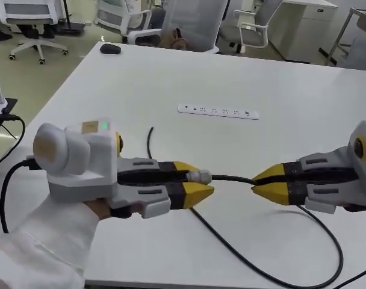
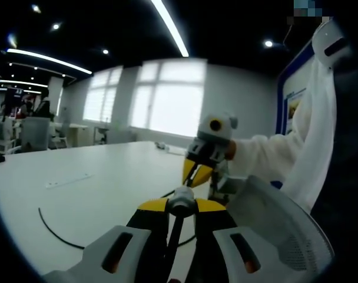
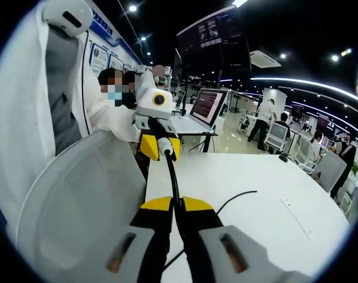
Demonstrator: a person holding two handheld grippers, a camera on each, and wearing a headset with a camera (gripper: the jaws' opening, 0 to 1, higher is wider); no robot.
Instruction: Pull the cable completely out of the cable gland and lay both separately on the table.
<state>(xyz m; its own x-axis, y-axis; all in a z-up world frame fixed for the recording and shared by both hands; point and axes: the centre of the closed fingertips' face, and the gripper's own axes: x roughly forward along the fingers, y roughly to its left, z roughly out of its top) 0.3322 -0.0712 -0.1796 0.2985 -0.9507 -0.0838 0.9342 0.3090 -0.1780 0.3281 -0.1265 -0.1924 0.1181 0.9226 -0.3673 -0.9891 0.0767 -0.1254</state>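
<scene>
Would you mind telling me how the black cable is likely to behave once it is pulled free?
Probably floppy: the cable lies in loose curves on the table past the right claw. It likely keeps some curl, so it may not lie straight when set down. Being thin with a smooth-looking jacket, it might slip through the gland easily.

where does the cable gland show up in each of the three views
Head view: cable gland at centre, in the left gripper tips; the cable runs right to the right gripper.
Left gripper view: cable gland at bottom centre, between that view's own yellow tips.
Right gripper view: cable gland left of centre, upper half, held by the gripper opposite.
Shared landmark: the white power strip.
</scene>
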